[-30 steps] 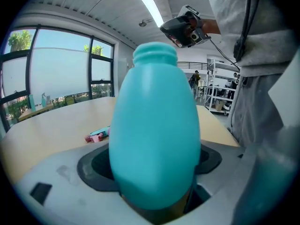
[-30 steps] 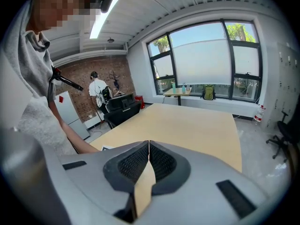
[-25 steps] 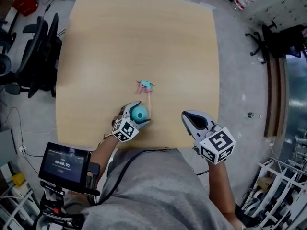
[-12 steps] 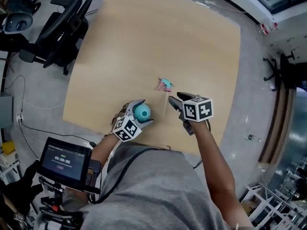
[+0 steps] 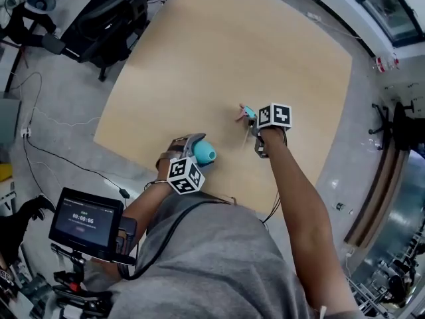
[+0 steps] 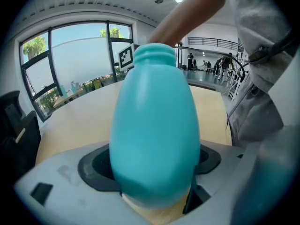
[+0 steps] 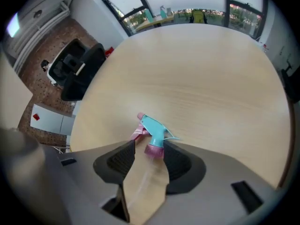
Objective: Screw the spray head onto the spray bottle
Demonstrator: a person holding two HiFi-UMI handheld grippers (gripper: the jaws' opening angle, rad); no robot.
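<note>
Two units in view. The left hand-held gripper (image 5: 198,147) clamps the spray bottle (image 5: 206,154) at the near edge of the surface (image 5: 232,52). The right hand-held gripper (image 7: 149,149), jaws opening, straddles the spray head (image 7: 154,129) lying further in; an off-centre closure could flick it away.

The bottle (image 6: 154,125) is plain turquoise. The spray head (image 7: 153,131) matches it, turquoise with a pink collar, trigger and nozzle tip. The table (image 5: 232,52) is pale wood with faint grain. The shirt (image 5: 212,258) is grey, the chairs (image 5: 109,28) black, the floor (image 5: 60,105) dull grey.
</note>
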